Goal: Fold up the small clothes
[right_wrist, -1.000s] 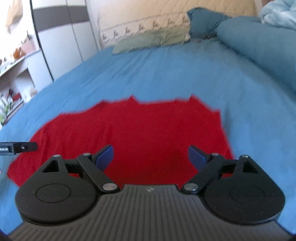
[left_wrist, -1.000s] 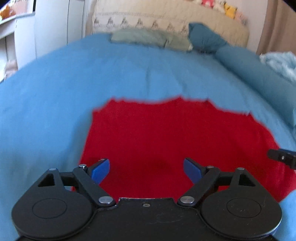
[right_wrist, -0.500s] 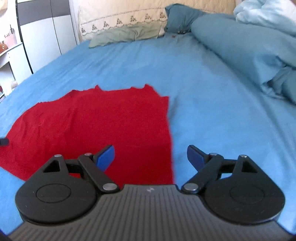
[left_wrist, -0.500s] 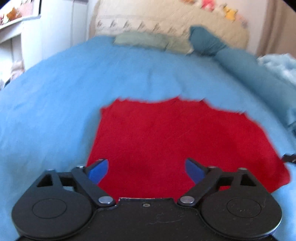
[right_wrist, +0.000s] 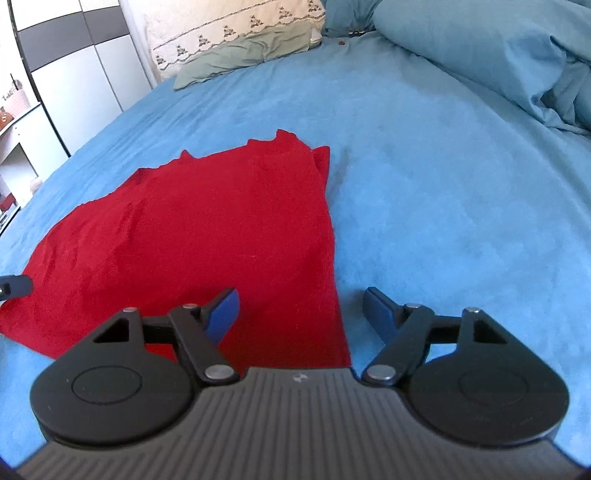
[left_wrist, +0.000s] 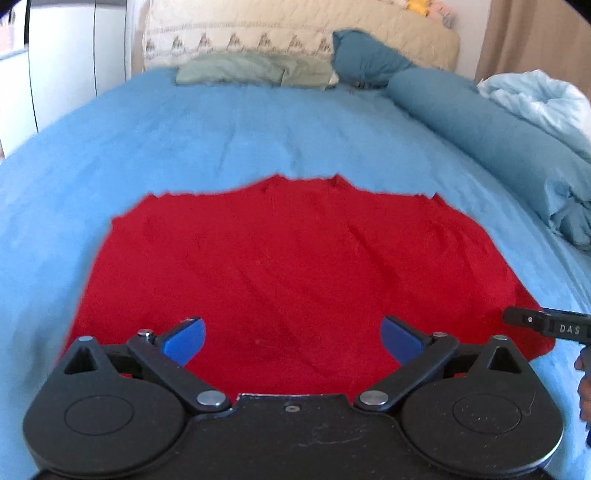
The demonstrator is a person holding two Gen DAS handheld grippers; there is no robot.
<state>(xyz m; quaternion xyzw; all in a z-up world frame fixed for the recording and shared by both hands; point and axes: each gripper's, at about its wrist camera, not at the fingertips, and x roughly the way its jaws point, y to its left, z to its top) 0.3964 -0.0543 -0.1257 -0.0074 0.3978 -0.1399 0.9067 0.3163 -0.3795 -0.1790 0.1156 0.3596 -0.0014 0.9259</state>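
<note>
Both tools empty, jaws spread wide. Left gripper (left_wrist: 291, 341) hovers low-centre over the red garment (left_wrist: 295, 266), which lies flat on the blue bedsheet (left_wrist: 221, 133). Right gripper (right_wrist: 300, 308) straddles the garment's right edge, lower centre of its view.

Risks, as I judge them: sheet is soft, so a low pinch could grab bedsheet with the fabric; a one-layer grab skews the fold; garment's far edge is already rumpled.

Rolled blue duvet (left_wrist: 498, 140) sits right, well apart. Green pillow (left_wrist: 255, 70) and quilted headboard (left_wrist: 295, 33) upper centre. Nothing blocks the fold.
</note>
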